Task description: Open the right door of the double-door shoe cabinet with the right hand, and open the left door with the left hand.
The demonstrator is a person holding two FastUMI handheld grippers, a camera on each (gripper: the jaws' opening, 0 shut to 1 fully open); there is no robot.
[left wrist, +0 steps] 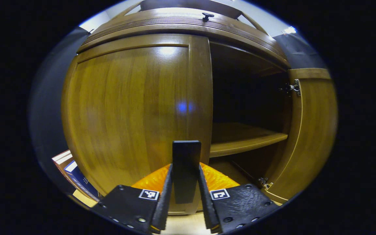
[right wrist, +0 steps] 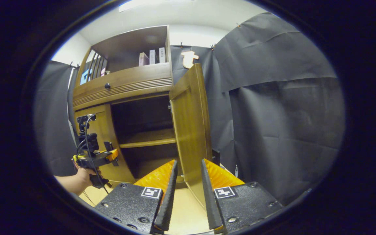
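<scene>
The wooden shoe cabinet's left door is closed. Its dark upright handle stands between the fingers of my left gripper, which is shut on it. The right door is swung wide open, baring a shelf and a dark inside. In the right gripper view the left gripper, held by a hand, sits against the left door. My right gripper is open. The open right door stands edge-on just beyond its fingertips, untouched.
A drawer with a round knob runs above the doors, and an open shelf with small boxes sits on top. Stacked boxes lie on the floor left of the cabinet. Black cloth wall hangs close behind the open door.
</scene>
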